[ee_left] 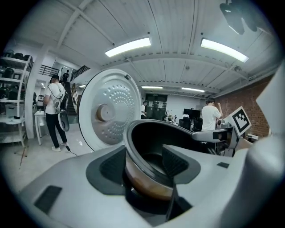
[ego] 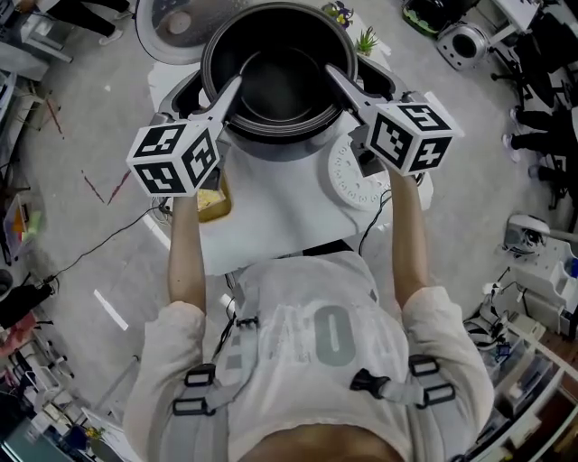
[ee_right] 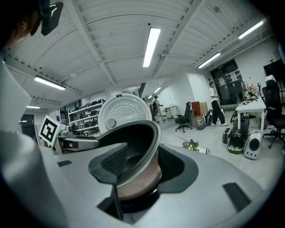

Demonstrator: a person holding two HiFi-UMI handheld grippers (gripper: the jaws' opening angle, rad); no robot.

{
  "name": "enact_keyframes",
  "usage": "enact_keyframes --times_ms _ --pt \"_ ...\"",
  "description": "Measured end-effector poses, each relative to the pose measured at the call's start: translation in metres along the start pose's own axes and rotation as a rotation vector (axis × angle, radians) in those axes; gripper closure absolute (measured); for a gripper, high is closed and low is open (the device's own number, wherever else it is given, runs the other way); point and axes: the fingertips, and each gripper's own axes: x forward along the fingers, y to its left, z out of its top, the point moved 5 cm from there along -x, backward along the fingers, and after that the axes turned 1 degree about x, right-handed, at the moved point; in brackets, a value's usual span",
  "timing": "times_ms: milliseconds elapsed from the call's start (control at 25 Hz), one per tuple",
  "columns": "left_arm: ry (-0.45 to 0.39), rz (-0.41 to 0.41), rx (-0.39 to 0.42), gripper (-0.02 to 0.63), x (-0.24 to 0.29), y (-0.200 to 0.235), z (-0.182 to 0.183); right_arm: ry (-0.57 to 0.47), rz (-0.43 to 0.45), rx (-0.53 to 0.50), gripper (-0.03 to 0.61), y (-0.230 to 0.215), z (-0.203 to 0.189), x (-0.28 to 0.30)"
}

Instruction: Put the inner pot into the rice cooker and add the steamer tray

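The dark inner pot hangs level over the opening of the white rice cooker; whether it rests in it I cannot tell. My left gripper is shut on the pot's left rim, one pad inside the wall and one outside, as the left gripper view shows. My right gripper is shut on the opposite rim the same way. The cooker's lid stands open behind the pot. The white perforated steamer tray lies on the table, under my right hand.
The cooker stands on a small white table with a yellowish item near its left edge. A cable runs across the floor on the left. A small plant and equipment sit behind the cooker. People stand far off.
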Motion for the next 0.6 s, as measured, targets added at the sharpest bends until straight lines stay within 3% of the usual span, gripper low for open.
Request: enact_keyframes --times_ms 600 --pt "0.141 0.034 -0.017 0.370 0.032 0.030 -0.046 0.243 -0.074 -0.092 0.353 -0.017 -0.047 0.048"
